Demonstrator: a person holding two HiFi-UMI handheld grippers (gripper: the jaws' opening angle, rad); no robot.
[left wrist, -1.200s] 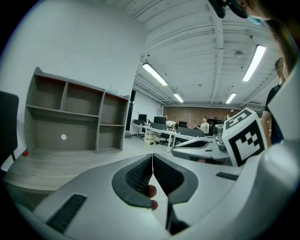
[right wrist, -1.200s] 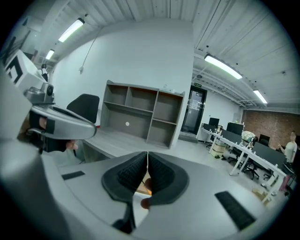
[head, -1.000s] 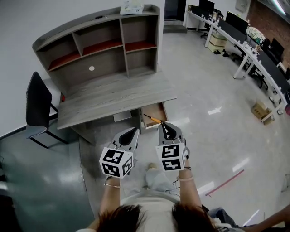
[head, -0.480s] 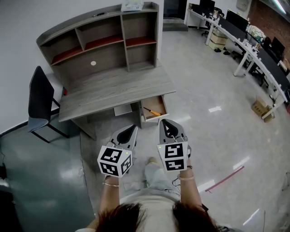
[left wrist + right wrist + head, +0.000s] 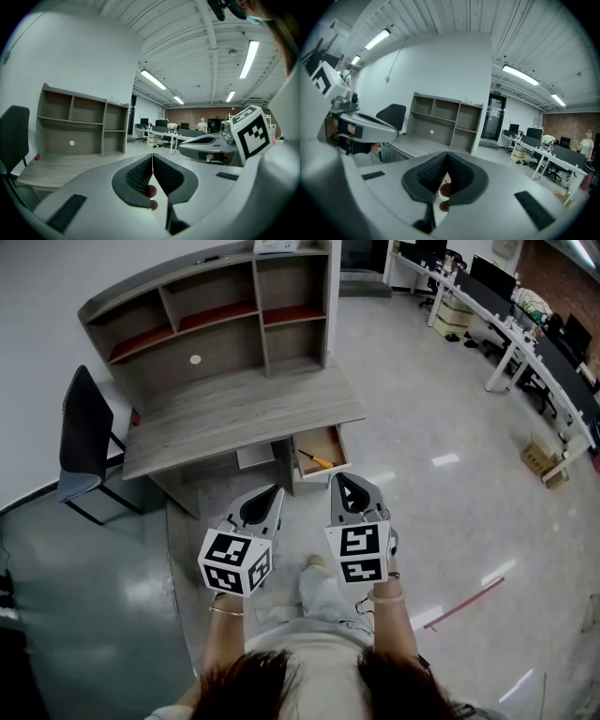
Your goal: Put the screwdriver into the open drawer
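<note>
The screwdriver (image 5: 320, 460), orange-handled, lies inside the open wooden drawer (image 5: 329, 440) under the grey desk (image 5: 239, 418). My right gripper (image 5: 340, 478) hangs just in front of the drawer, apart from it, shut and holding nothing. Further left and lower, my left gripper (image 5: 275, 491) is also shut and empty. In the left gripper view the left gripper (image 5: 153, 157) has its jaws pressed together, with the desk beyond it. In the right gripper view the right gripper (image 5: 447, 154) is shut too; the drawer and screwdriver are hidden there.
A shelf hutch (image 5: 225, 324) stands on the desk, with a white box (image 5: 277, 246) on top. A black chair (image 5: 82, 442) is at the desk's left. Office desks (image 5: 525, 362), a cardboard box (image 5: 542, 465) and a red strip (image 5: 464, 602) are on the glossy floor to the right.
Both grippers have drawn back from the drawer, the right one most. The screwdriver stays lying in the drawer. The head view has shifted a little.
</note>
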